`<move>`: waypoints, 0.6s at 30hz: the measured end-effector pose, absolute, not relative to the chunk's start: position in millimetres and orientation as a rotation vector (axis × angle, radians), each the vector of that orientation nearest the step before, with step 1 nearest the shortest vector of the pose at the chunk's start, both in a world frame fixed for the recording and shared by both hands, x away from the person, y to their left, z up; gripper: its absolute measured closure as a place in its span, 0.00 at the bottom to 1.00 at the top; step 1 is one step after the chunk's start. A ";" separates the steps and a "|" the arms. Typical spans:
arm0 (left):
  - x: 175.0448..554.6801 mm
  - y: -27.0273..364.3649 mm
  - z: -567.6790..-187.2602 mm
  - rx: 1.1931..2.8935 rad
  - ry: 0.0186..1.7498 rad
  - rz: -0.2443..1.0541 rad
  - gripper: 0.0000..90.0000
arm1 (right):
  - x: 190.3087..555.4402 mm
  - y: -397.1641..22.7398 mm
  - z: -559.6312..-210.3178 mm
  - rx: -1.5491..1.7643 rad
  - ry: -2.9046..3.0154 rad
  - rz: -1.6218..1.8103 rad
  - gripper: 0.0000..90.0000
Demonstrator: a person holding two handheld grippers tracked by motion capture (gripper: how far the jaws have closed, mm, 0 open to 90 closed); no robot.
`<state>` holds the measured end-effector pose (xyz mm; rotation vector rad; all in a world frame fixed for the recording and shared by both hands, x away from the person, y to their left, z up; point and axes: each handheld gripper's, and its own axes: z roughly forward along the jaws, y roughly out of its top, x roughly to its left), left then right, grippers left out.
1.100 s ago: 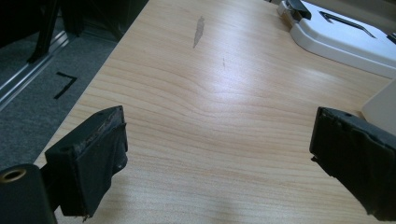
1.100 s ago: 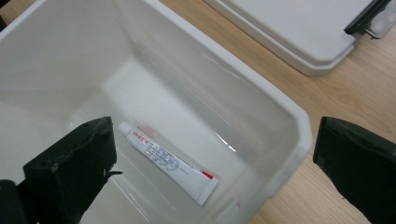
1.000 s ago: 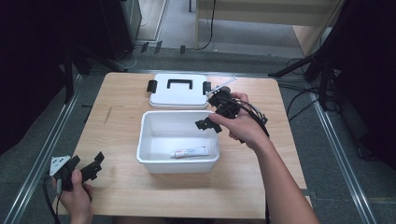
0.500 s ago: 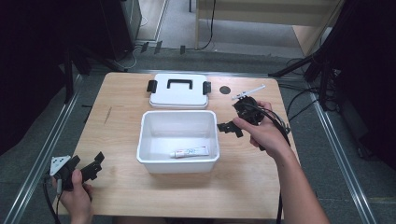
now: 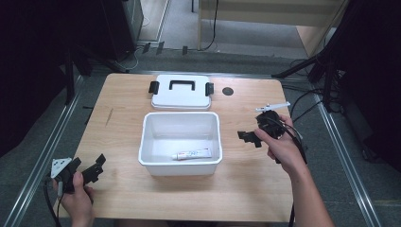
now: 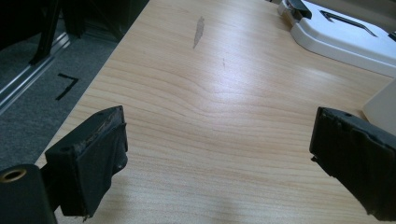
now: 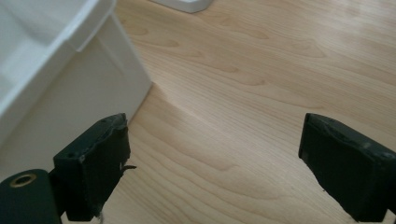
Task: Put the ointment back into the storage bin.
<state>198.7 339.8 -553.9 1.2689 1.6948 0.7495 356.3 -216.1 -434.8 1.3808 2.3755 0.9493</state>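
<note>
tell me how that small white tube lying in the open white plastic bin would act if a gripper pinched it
The small white tube looks slim and soft-walled, so it would probably dent or flex under the jaws. It seems light for its size. Lying flat on the smooth floor of the open white plastic bin, near the front wall, it may slide or roll rather than stay put.

A white open box [image 5: 180, 163] stands in the middle of the wooden table [image 5: 127, 194]. A small white tube [image 5: 191, 154] lies inside it, near the front wall. The white lid [image 5: 181, 98] with a black handle and two black clips lies flat just behind the box. A small dark round spot [image 5: 228, 91] is right of the lid.
</note>
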 end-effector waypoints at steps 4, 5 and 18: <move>198.9 339.1 -553.9 1.272 1.694 0.751 0.05 | 349.6 -234.3 -448.2 1.405 2.292 0.992 0.10; 198.9 339.2 -553.9 1.272 1.694 0.750 0.05 | 348.0 -237.4 -450.4 1.411 2.273 0.995 0.11; 198.7 339.0 -553.9 1.274 1.693 0.752 0.05 | 326.8 -275.6 -479.6 1.459 2.127 1.060 0.14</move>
